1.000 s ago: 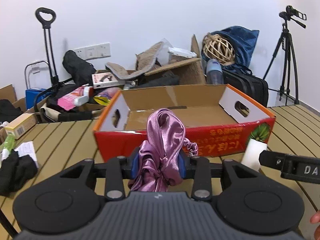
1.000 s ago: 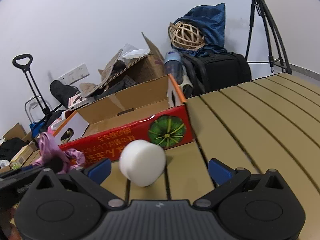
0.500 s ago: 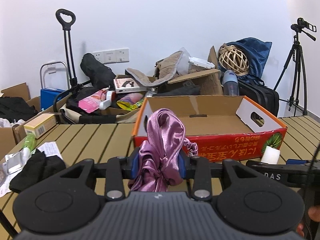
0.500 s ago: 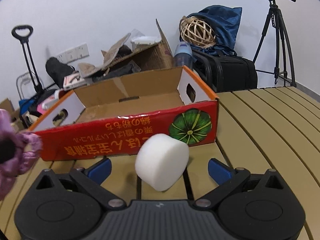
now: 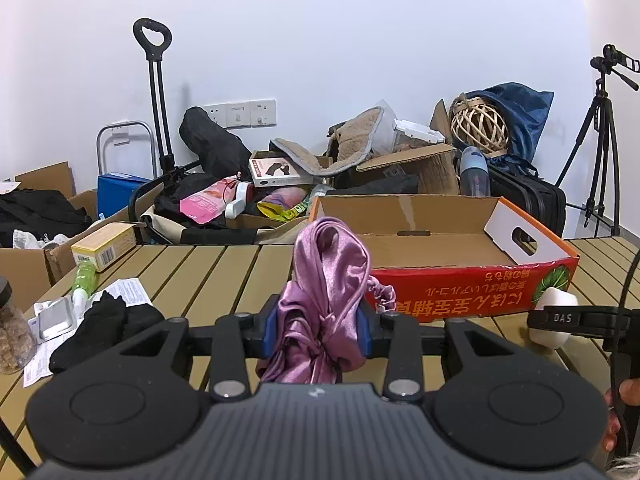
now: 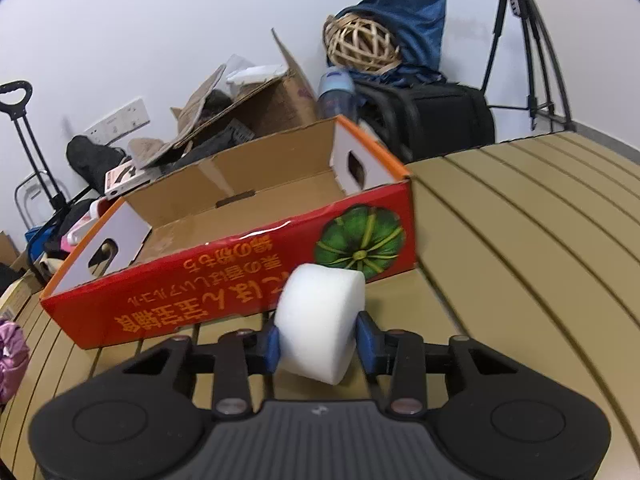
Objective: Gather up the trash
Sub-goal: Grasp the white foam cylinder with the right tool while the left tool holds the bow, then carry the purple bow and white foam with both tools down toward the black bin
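Slatted table [image 5: 224, 276]: red box [image 5: 460, 296], black cloth [image 5: 104, 328], leaflet [image 5: 128, 292].

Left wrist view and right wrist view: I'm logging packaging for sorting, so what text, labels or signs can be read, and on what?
"DAS": white letters, perhaps cut off, on the black bar of the right tongs.
Orange characters, upside down, on the red cardboard box: East Asian script, which I cannot transcribe reliably.
Barcode on the small yellow carton: digits too small.
Printed white paper sheet: too small to read.
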Demonstrator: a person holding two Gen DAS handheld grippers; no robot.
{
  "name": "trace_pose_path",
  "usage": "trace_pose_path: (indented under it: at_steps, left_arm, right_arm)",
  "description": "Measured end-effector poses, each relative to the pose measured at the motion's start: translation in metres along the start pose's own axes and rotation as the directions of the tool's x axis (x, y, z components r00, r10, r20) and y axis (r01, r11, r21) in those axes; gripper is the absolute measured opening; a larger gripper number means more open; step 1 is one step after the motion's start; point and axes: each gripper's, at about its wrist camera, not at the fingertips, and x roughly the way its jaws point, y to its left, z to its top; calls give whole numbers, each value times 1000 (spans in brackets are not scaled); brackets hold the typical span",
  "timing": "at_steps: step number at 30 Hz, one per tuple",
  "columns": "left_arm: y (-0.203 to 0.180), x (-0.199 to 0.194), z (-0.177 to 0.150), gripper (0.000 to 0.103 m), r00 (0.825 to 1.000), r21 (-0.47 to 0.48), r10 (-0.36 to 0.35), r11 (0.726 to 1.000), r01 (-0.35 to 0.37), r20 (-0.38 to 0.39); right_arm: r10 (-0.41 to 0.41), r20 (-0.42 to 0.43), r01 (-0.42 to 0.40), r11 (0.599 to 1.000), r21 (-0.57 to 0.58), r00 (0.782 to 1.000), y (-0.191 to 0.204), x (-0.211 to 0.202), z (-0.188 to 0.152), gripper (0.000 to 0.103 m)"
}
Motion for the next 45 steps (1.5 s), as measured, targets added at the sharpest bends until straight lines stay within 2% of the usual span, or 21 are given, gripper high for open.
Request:
trace_pose_path:
  at_steps: [11, 31, 45]
  left_arm:
    - [-7, -28, 2, 37, 1000, 2, -9, 1000, 9, 9]
    - [-10, -112, 0, 37, 999, 8, -22, 1000, 22, 38]
    - [-14, -185, -18, 37, 996, 33, -54, 998, 51, 72]
  right_arm:
    - [58, 35, -60, 997, 52, 998, -15, -37, -3, 33]
    - [149, 114, -143, 988, -57, 982, -5, -147, -22, 32]
    - [175, 140, -161, 981, -106, 975, -16, -216, -56, 32]
